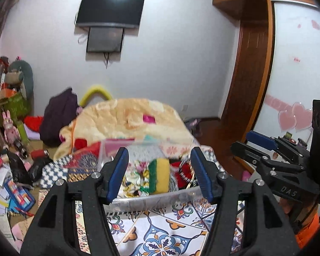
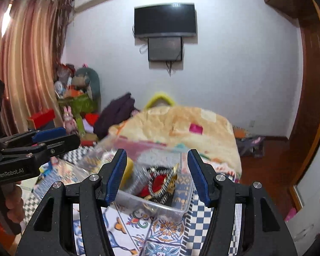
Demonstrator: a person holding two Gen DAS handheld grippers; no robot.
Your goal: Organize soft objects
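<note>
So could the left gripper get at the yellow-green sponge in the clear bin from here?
Probably yes: the left gripper is open, the sponge stands upright near the clear bin's front wall, and nothing covers it.

Wall TV, curtain, wood wardrobe, peach blanket

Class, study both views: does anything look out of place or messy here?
Yes. Left of the bed, the floor clutter of papers, bags and boxes lies scattered. The clear bin itself sits upright, sponge inside; nothing has spilled.

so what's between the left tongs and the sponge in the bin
Only the clear bin's near wall; the left tongs stand open and empty before the sponge, per the left wrist view.
</note>
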